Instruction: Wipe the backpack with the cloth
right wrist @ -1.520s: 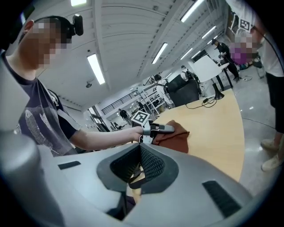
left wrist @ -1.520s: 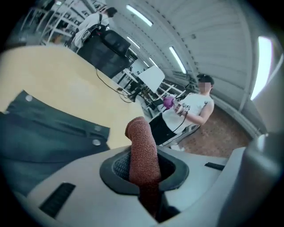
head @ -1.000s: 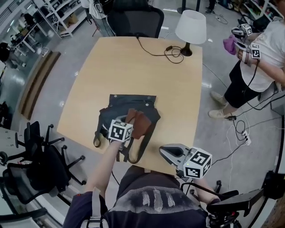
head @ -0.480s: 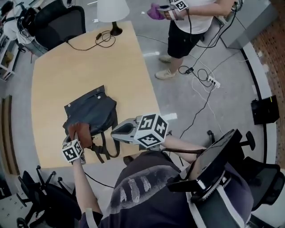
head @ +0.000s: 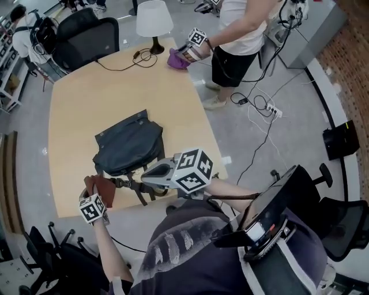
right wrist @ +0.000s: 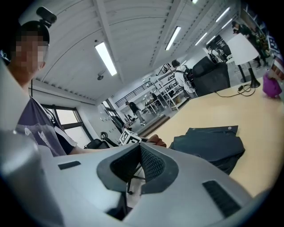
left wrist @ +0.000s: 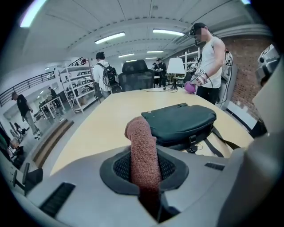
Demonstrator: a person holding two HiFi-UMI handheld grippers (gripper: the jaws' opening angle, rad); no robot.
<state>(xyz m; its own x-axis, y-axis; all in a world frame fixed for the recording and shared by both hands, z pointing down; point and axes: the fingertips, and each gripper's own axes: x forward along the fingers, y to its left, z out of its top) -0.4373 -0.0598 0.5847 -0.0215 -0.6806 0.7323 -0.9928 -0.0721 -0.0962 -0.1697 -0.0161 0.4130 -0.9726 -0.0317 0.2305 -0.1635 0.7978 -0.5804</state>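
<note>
- head view: the left claw [head: 99, 195] sat at the near edge of the table [head: 69, 109], with the brown cloth [head: 105, 185] sticking out of its front. the dark backpack [head: 130, 144] lay flat beyond it and to its right. the right claw [head: 149, 171] overlapped the backpack's near straps [head: 135, 187]; its height above them could not be told. far beyond both, another person's hand held a purple rag [head: 177, 59] near a white lamp [head: 154, 17].
- left gripper view: this view alone showed the grip. the jaws were clamped on the cloth, which rose between them as an upright roll. the backpack lay ahead and to the right, with bare table between it and the claw.
- right gripper view: the jaws stood a little apart with nothing held, and only floor and a chair leg showed through the gap. the backpack lay ahead to the right. the left claw's marker cube and a bit of cloth peeked over the jaws.
</note>
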